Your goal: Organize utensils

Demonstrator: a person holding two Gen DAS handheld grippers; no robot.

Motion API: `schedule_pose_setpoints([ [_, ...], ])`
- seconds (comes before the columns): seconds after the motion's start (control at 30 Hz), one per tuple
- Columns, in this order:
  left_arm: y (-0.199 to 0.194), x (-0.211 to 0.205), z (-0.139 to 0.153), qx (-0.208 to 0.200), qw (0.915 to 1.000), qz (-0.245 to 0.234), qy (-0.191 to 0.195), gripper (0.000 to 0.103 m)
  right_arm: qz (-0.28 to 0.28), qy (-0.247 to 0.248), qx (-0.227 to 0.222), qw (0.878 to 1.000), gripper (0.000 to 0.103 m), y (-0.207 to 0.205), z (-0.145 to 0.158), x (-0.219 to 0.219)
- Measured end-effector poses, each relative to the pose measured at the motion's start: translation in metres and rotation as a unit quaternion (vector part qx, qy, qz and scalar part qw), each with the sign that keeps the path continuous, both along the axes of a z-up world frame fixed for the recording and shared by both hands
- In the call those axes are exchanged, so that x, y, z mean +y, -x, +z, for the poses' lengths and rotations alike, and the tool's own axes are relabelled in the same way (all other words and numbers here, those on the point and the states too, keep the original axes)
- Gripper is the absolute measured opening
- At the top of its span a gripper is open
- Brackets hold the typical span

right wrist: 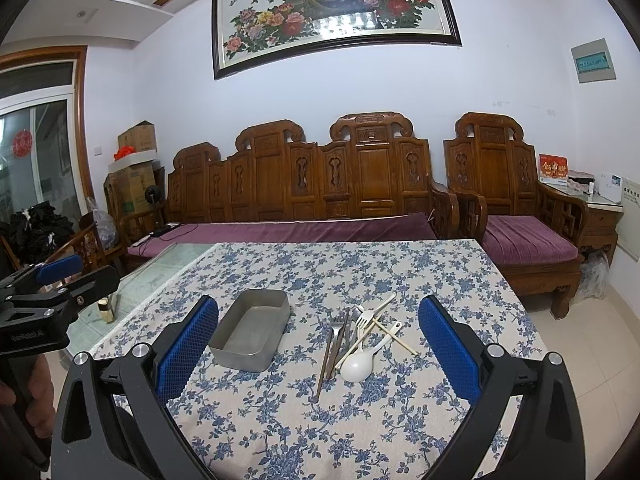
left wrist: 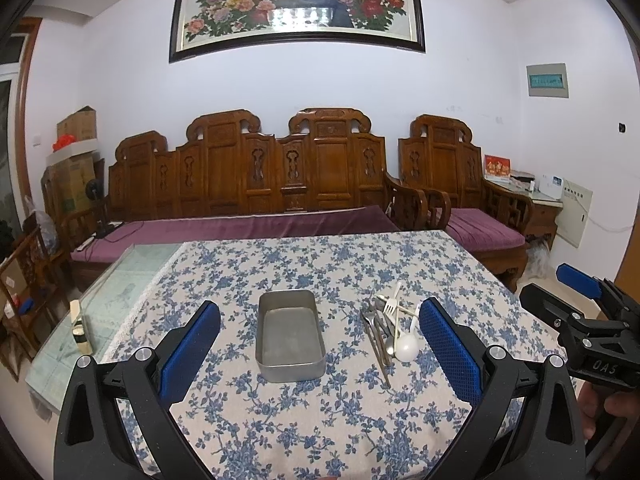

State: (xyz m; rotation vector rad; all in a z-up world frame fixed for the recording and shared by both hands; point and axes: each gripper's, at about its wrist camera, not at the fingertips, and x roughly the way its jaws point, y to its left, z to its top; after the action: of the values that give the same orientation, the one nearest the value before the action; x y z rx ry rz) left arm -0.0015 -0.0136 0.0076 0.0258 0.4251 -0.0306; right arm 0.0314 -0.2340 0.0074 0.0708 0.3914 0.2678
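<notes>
both my grippers, left gripper and right gripper, gape wide, holding nothing; metal tin beside utensil pile on tablecloth.

Only legible txt: "OA5" in white on the black body of the right gripper; print on boxes, wall panel & red card too blurred to read.

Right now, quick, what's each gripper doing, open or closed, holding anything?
Left gripper: open, holding nothing, above the table.
Right gripper: open, holding nothing, above the table.
</notes>
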Motion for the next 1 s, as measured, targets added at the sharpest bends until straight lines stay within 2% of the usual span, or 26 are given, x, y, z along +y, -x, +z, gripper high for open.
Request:
schedule_pose_setpoints([
  [0.33,-0.031,0.000,-0.032,0.050,0.9987,0.000,-0.002,0.097,0.009,0.006,0.012,1.000,0.099,-0.024,-0.030,-0.004],
  [0.5,-0.050,-0.002,-0.050,0.071,0.9975,-0.004,-0.001,0.097,0.016,0.013,0.024,1.000,0.091,-0.049,-0.045,-0.007],
  [1.0,-0.101,-0.015,-0.079,0.110,0.9935,-0.028,-0.012,0.097,0.039,0.028,0.036,0.998,0.081,-0.120,-0.068,-0.019],
])
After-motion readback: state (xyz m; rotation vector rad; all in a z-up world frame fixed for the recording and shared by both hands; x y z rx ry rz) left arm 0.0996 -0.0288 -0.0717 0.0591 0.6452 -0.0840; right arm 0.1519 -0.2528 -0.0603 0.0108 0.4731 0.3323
